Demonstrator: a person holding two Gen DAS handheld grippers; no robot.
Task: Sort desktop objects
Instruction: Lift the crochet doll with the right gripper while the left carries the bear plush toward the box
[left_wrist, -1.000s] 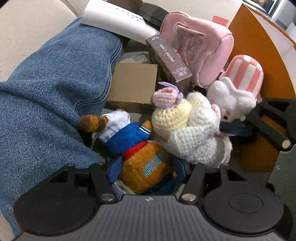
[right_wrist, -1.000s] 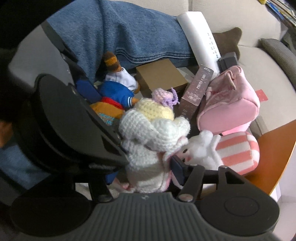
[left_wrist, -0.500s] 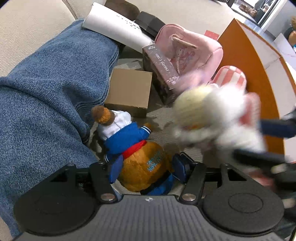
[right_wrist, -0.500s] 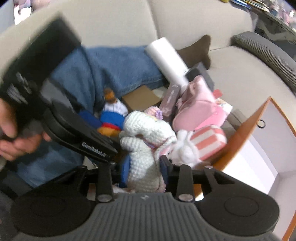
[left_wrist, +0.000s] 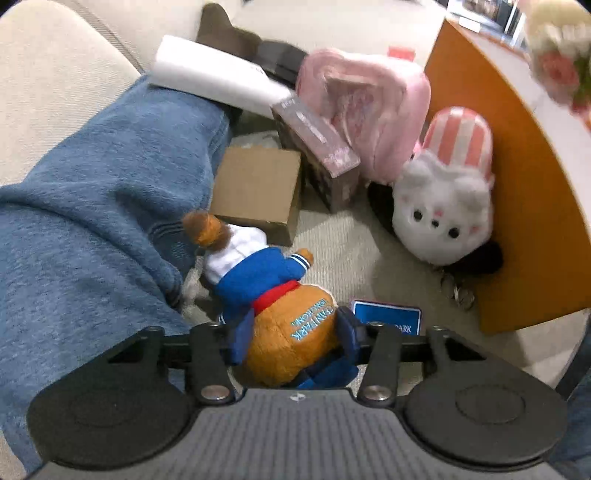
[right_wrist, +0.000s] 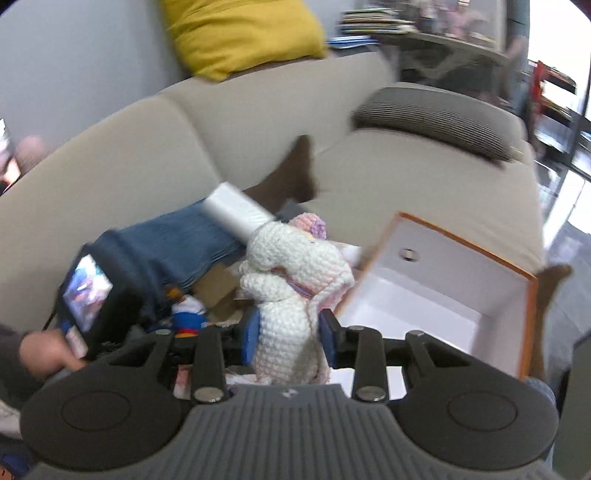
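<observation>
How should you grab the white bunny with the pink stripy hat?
Probably around the striped hat, jaws across its narrow width, coming from above. The bunny lies against the orange box wall on one side, with the pink pouch close on the other, so a sideways approach looks blocked.

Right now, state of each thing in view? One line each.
left tongs: shut on orange plush bear
right tongs: shut on white crochet doll, lifted
orange box: open, white inside, nothing seen in the visible part
bunny plush: lying against the orange box wall
pink pouch: lying on the sofa, leaning on the photo card box
cardboard box: closed, flat on the sofa
</observation>
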